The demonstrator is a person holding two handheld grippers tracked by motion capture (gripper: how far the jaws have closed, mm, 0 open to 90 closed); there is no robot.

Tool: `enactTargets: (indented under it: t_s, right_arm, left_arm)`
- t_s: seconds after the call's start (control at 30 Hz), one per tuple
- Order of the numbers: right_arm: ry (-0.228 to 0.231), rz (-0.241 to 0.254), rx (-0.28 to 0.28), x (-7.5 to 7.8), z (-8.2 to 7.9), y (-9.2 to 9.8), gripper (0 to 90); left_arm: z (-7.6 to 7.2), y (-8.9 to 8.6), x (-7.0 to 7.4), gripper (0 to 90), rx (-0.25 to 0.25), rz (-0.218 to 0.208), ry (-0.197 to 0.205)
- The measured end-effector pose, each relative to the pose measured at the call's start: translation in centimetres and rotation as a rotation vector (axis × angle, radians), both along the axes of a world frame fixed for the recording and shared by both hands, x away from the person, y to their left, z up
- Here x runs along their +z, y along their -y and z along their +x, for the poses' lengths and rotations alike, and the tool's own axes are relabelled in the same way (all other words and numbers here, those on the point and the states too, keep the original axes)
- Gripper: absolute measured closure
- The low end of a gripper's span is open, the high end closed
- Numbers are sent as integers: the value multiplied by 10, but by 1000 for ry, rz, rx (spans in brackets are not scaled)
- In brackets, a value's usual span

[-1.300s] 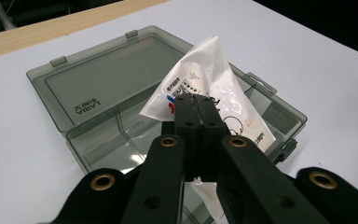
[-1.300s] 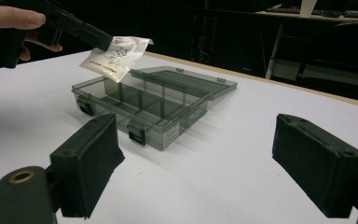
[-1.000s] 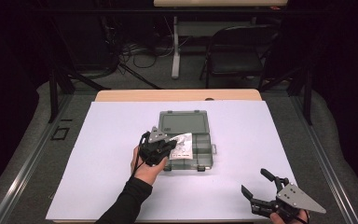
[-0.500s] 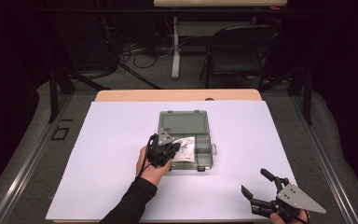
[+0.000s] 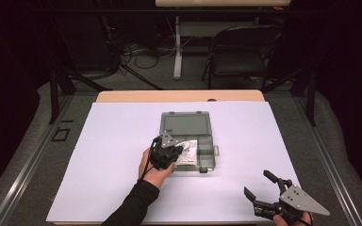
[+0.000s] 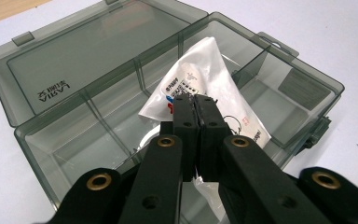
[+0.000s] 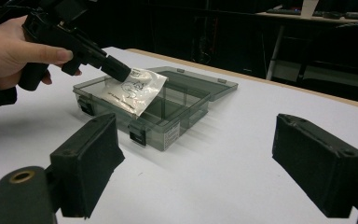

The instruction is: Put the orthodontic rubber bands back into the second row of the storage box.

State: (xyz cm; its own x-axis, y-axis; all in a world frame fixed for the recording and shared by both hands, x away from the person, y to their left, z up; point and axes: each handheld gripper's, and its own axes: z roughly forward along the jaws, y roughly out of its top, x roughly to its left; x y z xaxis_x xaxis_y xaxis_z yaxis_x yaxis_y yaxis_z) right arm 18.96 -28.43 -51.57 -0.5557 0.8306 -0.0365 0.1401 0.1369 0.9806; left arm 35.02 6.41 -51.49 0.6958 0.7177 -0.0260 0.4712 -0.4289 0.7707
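Left claw (image 6: 196, 100) pinches a white packet (image 6: 200, 74) over the open grey box (image 6: 74, 56)'s compartments, seemingly otherwise empty; packet slants, long axis tilting down into the box.

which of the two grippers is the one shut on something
The left gripper, over the compartment box: its fingers pinch the white packet. The right gripper, near the table's front edge, stands wide open with nothing in it.

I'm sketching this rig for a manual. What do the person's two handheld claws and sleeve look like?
Both are black. The left claw has two flat rectangular jaws on arms with brass-coloured rivets. The right claw has broad block-shaped pads. In the high view each carries a grey three-cornered plate on top, and a thin black cable trails by the left hand, whose forearm wears a dark long sleeve.
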Motion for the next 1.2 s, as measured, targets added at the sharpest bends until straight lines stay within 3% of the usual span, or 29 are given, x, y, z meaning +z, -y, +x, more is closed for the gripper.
enactTargets:
  t_s: [0.2, 0.33, 0.43, 0.6, 0.7, 0.97, 1.2]
  right_arm:
    - [0, -1, 0, 0, 0, 0, 142]
    - [1, 0, 0, 0, 0, 0, 142]
    - [-1, -3, 0, 0, 0, 0, 142]
    - [3, 2, -4, 0, 0, 0, 142]
    - [-1, -4, 0, 0, 0, 0, 143]
    - [-2, -5, 0, 0, 0, 0, 142]
    - [4, 1, -5, 0, 0, 0, 142]
  left_arm:
    - [1, 1, -2, 817, -3, 14, -2]
    - [1, -1, -1, 716, 10, 13, 3]
    - [2, -3, -1, 613, 22, 8, 0]
    - [2, -5, 0, 545, 24, -15, -16]
    - [1, -7, 1, 477, 32, -23, -5]
    - [-2, -17, 7, 397, 51, -81, 12]
    - [-6, -27, 13, 387, 52, -110, 31]
